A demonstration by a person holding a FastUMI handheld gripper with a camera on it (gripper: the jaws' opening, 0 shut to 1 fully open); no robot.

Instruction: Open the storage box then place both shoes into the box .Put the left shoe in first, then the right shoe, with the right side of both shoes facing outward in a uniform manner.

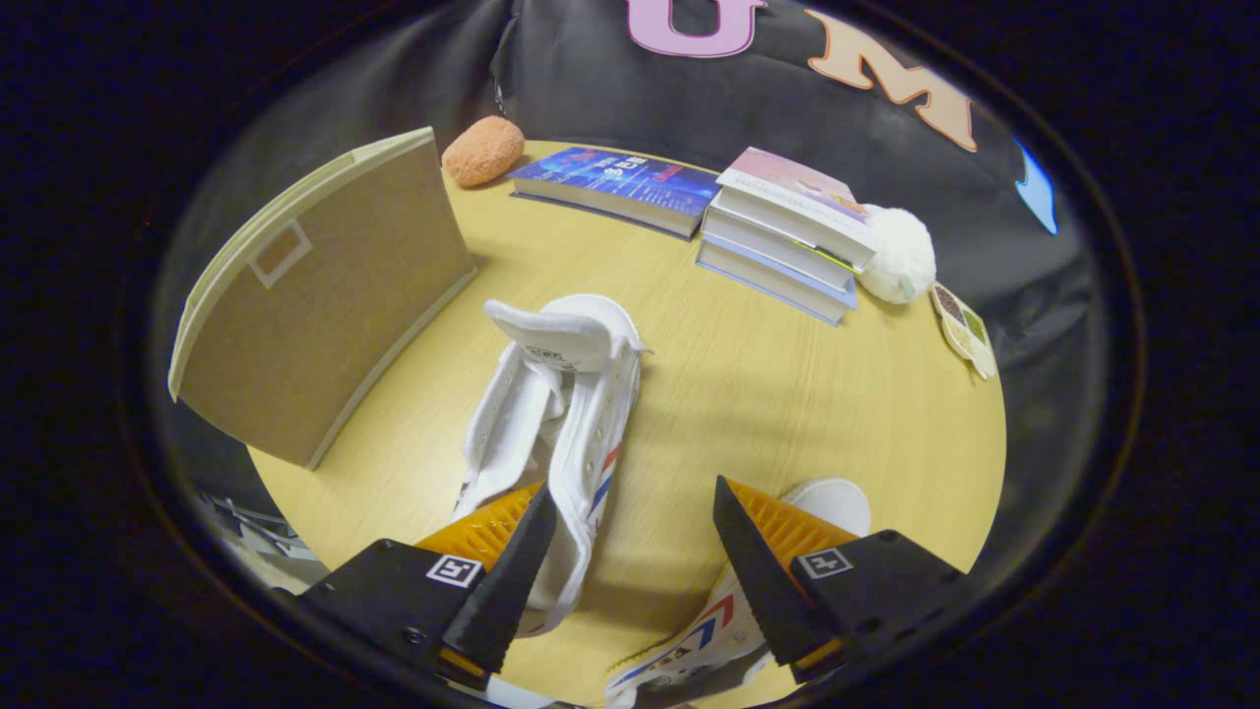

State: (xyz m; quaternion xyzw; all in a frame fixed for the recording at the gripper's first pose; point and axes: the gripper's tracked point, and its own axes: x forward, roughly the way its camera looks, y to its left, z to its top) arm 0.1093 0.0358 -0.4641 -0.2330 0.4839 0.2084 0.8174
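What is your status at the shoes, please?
Gripper open, above both white shoes. One shoe by one finger, other under other. Storage box beyond, closed.

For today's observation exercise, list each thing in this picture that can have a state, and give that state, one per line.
Brown cardboard storage box: standing on the table, closed.
White canvas high-top shoe: between the fingers, collar open, tongue raised.
Second white shoe with red and blue stripes: under the right finger, partly hidden.
Stack of three books: closed.
Blue book: closed, lying flat.
Gripper: open, holding nothing.
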